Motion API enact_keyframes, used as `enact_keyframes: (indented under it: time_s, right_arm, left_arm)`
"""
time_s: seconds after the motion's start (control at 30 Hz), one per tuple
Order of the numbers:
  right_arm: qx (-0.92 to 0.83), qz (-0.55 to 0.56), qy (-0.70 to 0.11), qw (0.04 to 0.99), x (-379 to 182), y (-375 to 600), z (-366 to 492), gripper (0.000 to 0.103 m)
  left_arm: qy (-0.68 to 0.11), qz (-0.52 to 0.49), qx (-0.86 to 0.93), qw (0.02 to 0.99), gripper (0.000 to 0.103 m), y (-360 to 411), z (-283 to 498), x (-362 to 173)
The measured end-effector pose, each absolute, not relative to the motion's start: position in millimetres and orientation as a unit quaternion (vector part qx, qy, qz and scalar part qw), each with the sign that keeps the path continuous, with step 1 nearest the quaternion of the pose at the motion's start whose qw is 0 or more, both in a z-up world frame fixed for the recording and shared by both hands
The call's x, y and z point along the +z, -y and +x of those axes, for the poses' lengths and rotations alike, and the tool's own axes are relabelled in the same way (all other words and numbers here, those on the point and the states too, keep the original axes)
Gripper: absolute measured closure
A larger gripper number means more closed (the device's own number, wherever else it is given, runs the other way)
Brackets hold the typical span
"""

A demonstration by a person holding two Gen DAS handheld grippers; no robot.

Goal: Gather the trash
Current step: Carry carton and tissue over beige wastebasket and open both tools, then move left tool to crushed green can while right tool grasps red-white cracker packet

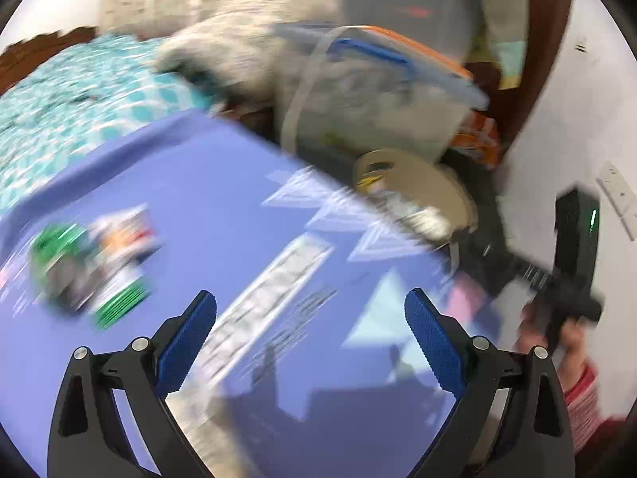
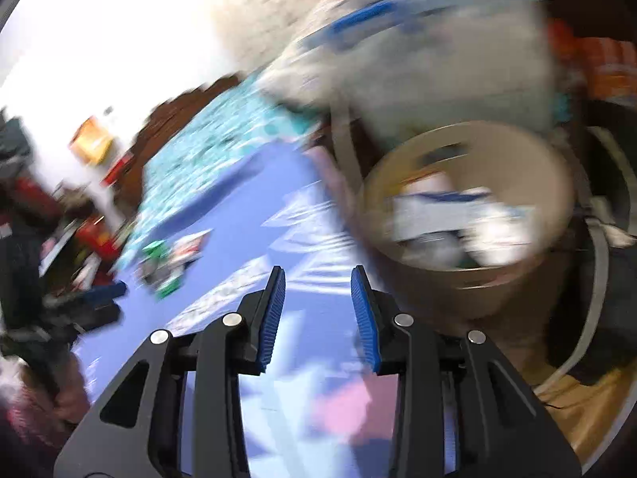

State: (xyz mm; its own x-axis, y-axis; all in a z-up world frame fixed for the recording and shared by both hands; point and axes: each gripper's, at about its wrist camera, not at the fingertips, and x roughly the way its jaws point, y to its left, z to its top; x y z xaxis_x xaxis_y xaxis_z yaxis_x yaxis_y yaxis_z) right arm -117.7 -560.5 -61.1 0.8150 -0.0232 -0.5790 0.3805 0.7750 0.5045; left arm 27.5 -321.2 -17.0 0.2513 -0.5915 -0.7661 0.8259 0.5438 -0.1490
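Observation:
Both views are blurred by motion. My left gripper (image 1: 310, 302) is open wide over a blue patterned sheet (image 1: 207, 183), with nothing between its blue pads. A small heap of wrappers, green and white (image 1: 91, 267), lies on the sheet to the left, apart from the fingers. My right gripper (image 2: 318, 279) has its jaws partly apart and empty, above the sheet's edge. Just right of it stands a round tan bin (image 2: 529, 175) holding white and blue trash (image 2: 458, 215). The same wrappers (image 2: 167, 263) show far left. The bin (image 1: 430, 183) sits past the sheet's right edge.
A clear lidded tub with a blue handle (image 1: 370, 91) stands behind the bin, stuffed with grey fabric. A teal patterned bedcover (image 1: 59, 107) lies beyond the sheet. The other hand-held gripper and a hand in a red sleeve (image 1: 569, 298) are at the right. Clutter (image 2: 47, 231) fills the left.

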Motion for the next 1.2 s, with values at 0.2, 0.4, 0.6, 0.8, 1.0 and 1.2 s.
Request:
enact_keyframes:
  time_s: [0.2,0.4,0.6,0.8,1.0,1.2]
  right_arm:
    - [0.019,0.291,-0.354,0.889,-55,485,1,0.065]
    - [0.081,0.309,-0.414,0.852,-55,441,174,0.064]
    - [0.010,0.235,-0.496,0.836,-83,404,300,0.045]
    - [0.126,0.224,-0.533,0.806,-94,330,290,0.048]
    - [0.294,0.176,-0.555,0.758,-88,240,195,0.048]
    - [0.200,0.180,-0.407,0.873,-30,305,140,0.045]
  left_arm:
    - [-0.442,0.086,-0.368,0.813,0.012,191,53,-33]
    - [-0.461,0.020,-0.310,0.831,0.012,99,63,-41]
    - [-0.458,-0.014,-0.271,0.847,0.011,34,58,-40]
    - [-0.455,-0.050,-0.252,0.853,0.011,-5,73,-39]
    - [-0.446,-0.068,-0.250,0.857,0.011,-12,86,-37]
    - [-0.437,-0.074,-0.243,0.863,0.011,-19,84,-32]
